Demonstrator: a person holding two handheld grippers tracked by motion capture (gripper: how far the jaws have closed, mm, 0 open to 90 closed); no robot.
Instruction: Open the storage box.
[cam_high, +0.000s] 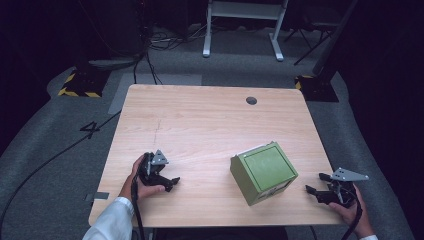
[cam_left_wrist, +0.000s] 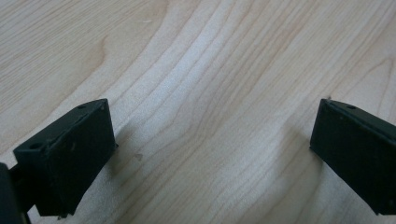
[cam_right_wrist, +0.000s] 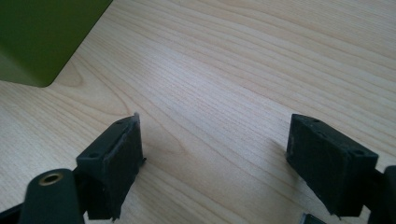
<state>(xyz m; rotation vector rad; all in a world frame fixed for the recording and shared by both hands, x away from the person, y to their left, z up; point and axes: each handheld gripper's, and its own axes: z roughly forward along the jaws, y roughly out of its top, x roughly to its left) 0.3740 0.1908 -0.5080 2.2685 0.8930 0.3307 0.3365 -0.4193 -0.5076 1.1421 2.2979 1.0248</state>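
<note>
1 high camera looks forward and down over the whole bench (cam_high: 200, 120). 2 gripper cameras skim its wood closely; the right shares the green box (cam_right_wrist: 42, 37).

A pale wood-grain table (cam_high: 210, 120), streaked with fine tan lines and marked by one small dark round spot near its far right corner, carries an olive-green box (cam_high: 264, 172) trimmed with a thin pale edge along its top. The left gripper (cam_high: 167, 181) and right gripper (cam_high: 315, 184) are matt black, each topped by a grey three-cornered plate; their fingers (cam_left_wrist: 70, 154) show black against the light timber. White sleeves enter at the near edge. Yellow-and-black hazard stripes mark the grey floor (cam_high: 60, 150).
</note>
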